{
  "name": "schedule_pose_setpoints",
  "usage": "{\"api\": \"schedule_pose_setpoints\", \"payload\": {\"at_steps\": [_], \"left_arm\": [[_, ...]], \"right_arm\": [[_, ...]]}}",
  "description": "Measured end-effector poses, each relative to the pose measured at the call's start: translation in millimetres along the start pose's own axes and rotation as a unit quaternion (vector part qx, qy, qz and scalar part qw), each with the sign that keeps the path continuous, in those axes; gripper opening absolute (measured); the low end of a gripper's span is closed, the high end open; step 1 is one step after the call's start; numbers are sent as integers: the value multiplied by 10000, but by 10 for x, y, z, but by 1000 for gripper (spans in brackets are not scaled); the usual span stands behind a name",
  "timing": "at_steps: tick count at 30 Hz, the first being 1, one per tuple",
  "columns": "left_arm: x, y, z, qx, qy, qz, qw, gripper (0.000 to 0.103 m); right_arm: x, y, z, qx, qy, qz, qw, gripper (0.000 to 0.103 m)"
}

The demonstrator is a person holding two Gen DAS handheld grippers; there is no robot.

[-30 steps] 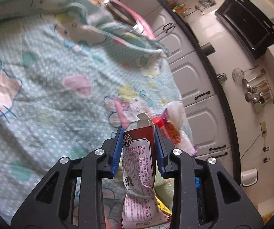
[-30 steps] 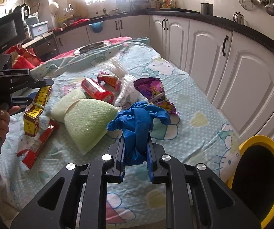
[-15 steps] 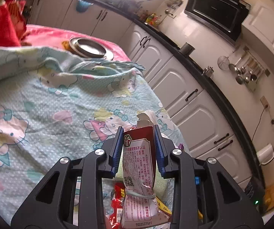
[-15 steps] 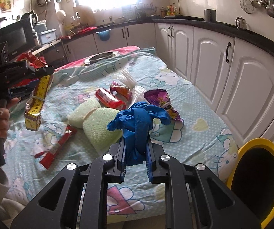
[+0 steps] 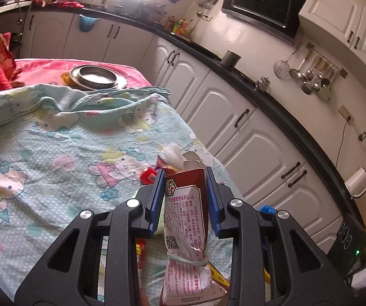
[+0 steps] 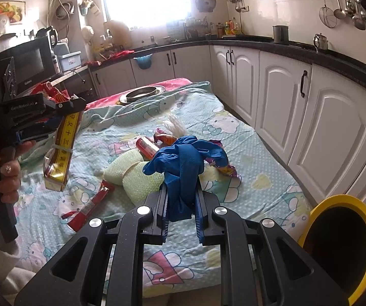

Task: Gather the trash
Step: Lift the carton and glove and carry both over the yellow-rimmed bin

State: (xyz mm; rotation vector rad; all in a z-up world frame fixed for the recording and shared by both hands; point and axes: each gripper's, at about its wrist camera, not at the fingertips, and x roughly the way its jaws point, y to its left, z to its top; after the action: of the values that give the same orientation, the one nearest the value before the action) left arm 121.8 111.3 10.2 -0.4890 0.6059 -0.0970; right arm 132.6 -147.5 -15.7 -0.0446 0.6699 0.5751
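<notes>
White kitchen cupboards (image 6: 279, 102) and a black worktop wrap around a table spread with a cartoon-print sheet (image 6: 246, 137), where I am gathering litter with a pair of tongs in each hand. At far left, my left tongs (image 5: 184, 193) are clenched on a red-and-white snack packet (image 5: 185, 216) tied round with a band; I hold it by its upper end so the rest hangs free above the sheet. Across the middle of the sheet, more rubbish lies waiting: a long red wrapper (image 6: 88, 204), a pale green cloth (image 6: 134, 176), a red can (image 6: 147, 148) and a purple wrapper (image 6: 223, 165). My right tongs (image 6: 181, 201) are clamped on a crumpled blue glove (image 6: 185, 163), raised clear of that pile. At lower right, just off the table's edge, a yellow-rimmed bin (image 6: 336, 201) stands open. Both loads look ready to be carried there, the glove being much the nearer.
</notes>
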Motion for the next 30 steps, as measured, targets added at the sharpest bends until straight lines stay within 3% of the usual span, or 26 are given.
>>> {"api": "schedule_pose_setpoints", "payload": {"at_steps": [18, 30], "left_arm": [[144, -630, -121, 639, 110, -249, 9976, 24], [416, -1202, -256, 1084, 213, -588, 9921, 24]], "right_arm": [[-375, -314, 9, 204, -355, -148, 9991, 15], [-626, -851, -159, 687, -501, -568, 9948, 15]]}}
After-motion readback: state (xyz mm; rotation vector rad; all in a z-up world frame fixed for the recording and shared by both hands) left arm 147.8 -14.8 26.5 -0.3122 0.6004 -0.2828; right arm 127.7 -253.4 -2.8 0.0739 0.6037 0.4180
